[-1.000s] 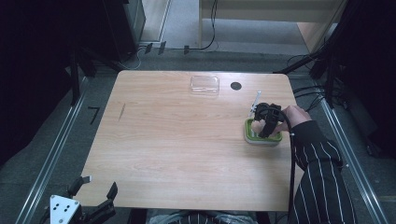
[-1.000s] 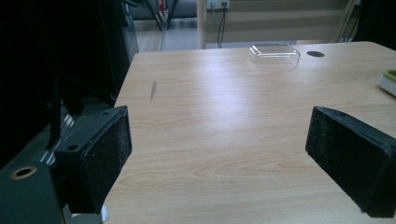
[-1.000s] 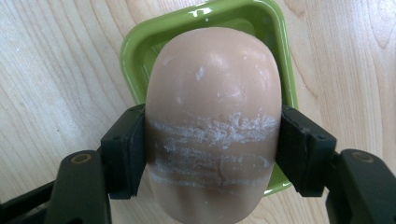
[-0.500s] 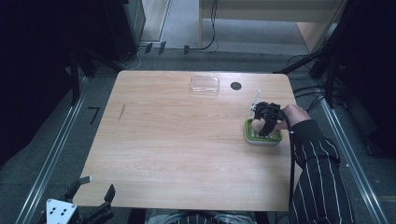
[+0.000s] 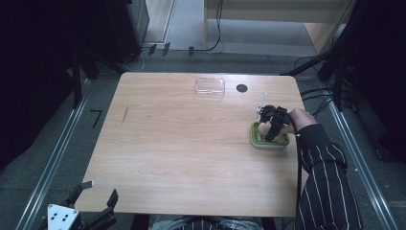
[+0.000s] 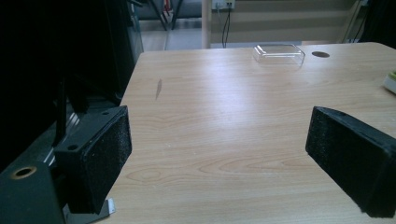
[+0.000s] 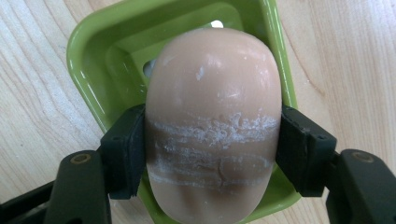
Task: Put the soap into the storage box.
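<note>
a square lime-green plastic soap dish sits near the right edge of the pale wooden tabletop, with one oval, peach-coloured bar of soap over its hollow. the right gripper has its two black jaws clamped on the bar's sides, across a band of whitish scuffs; whether the bar rests on the dish cannot be told. one clear, shallow plastic lid lies close to the far edge, empty, just beside a single dark round hole in the tabletop. the broad middle and left of the tabletop lie bare. at the near left corner the left gripper hangs with its foam-padded jaws wide apart, holding nothing.
</note>
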{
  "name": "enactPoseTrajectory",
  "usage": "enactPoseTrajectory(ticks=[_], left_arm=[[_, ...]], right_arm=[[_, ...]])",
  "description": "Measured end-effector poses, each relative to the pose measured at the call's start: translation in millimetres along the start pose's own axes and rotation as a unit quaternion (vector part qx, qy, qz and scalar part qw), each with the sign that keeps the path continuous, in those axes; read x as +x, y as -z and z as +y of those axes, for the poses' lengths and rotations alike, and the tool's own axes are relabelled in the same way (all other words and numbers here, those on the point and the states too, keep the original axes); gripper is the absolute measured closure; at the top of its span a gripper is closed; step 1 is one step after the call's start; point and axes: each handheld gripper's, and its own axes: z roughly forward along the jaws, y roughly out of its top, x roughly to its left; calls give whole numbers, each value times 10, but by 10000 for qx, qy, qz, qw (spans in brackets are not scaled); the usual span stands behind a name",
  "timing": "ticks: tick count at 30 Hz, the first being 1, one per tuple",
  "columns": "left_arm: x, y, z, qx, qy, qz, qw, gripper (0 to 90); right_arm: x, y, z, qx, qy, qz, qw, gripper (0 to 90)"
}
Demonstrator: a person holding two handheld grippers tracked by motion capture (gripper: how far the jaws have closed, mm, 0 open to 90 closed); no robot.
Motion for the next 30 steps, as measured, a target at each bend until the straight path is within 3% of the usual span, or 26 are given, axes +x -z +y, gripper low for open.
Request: enactPoseTrajectory(ticks=[18,30], left_arm=[[-4,-15,3,-20,7,-24,10000,72],[-9,-28,8,-29,5,-52,10000,72]], right_arm=[[-29,-63,1,64,-246,53,9997,335],[-55,-88,-11,111,-688,149,9975,324]])
